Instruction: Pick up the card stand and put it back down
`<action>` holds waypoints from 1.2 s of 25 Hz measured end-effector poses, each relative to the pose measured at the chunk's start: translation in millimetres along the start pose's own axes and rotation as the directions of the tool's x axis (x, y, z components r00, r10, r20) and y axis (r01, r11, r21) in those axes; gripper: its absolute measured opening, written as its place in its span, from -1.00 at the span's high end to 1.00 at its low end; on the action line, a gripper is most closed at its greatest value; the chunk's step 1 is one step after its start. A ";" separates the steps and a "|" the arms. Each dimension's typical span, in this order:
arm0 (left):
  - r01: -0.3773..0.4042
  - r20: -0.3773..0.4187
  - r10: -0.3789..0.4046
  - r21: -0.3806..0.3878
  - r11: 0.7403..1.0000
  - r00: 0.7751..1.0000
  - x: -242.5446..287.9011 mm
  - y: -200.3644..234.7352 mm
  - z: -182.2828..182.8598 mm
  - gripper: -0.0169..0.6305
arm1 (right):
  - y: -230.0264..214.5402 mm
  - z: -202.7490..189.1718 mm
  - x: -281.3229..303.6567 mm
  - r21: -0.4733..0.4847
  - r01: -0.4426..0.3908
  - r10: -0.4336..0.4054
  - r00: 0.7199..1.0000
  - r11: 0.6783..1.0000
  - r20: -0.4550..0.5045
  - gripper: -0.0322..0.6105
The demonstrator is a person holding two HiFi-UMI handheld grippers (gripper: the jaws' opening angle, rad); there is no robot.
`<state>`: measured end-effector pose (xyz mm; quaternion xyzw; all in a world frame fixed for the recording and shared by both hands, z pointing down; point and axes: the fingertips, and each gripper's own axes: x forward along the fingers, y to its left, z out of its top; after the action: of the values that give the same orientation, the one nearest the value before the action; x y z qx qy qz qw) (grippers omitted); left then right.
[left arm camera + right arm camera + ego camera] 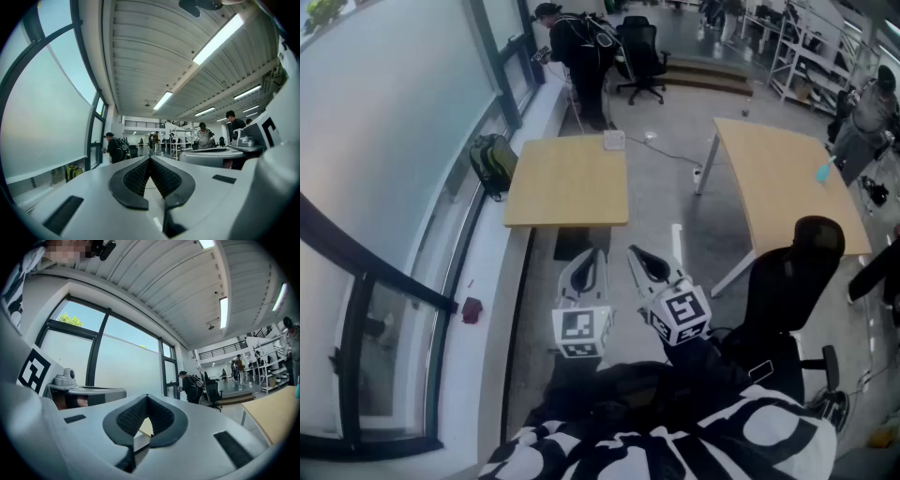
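left claw: shut, tips meeting, nothing held; level, pointing to 12 o'clock in the head view; left gripper view shows the ribbed pads closed at the tip with only a thin gap lower down
right claw: shut, nothing between the pads; level, tip angled toward 11 o'clock; closed the same way in the right gripper view
claw spacing: side by side, close to the body, tips near each other but not touching; both over the floor, short of the bench
bench: light wood top, at 12 o'clock from the claws, beside the window wall
task item: small white thing at the far edge of the bench, 12 o'clock from the claws, well apart from both; too small to tell if it is the card stand
second bench: at 2 o'clock, same wood, a small teal thing near its right edge
office chair: black, at 3 o'clock, just beside the right claw's side
backpack: green, on the floor at 10 o'clock, by the bench's left corner
red thing: on the window ledge at 9 o'clock
person: dark clothes, standing far off at 12 o'clock near another black chair
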<state>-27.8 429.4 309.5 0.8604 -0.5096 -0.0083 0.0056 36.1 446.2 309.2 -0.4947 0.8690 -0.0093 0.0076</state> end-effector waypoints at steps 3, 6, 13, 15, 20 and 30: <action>0.009 -0.010 -0.009 -0.008 1.000 1.000 2.3 4.1 -4.0 0.94 | -0.9 -0.8 3.7 0.002 0.016 -0.016 1.000 1.000 -0.001 0.84; 0.017 -0.021 -0.018 -0.013 1.000 1.000 1.8 8.2 -8.6 0.94 | 1.5 -4.5 6.5 0.002 0.027 -0.027 1.000 1.000 -0.006 0.84; 0.006 -0.027 -0.007 -0.018 1.000 1.000 -5.0 32.7 -11.1 0.94 | 12.7 -10.9 23.7 0.036 0.034 -0.033 0.999 0.999 -0.014 0.84; -0.017 -0.025 0.016 -0.018 1.000 1.000 -9.6 49.4 -11.2 0.94 | 20.9 -12.0 35.6 0.049 0.018 -0.017 1.000 0.999 -0.010 0.84; -0.109 -0.020 0.109 -0.023 0.994 0.994 -31.9 106.9 -10.2 0.94 | 66.5 -12.6 75.4 0.046 -0.079 0.079 0.997 0.996 0.002 0.84; -0.347 -0.034 0.346 -0.075 0.935 0.938 -103.6 224.2 -36.1 0.94 | 180.2 -31.3 147.9 0.004 -0.310 0.310 0.950 0.951 -0.028 0.84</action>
<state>-273.4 412.6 350.5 0.7563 -0.6524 -0.0187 0.0464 -195.1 411.3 335.6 -0.3522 0.9358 -0.0147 -0.0036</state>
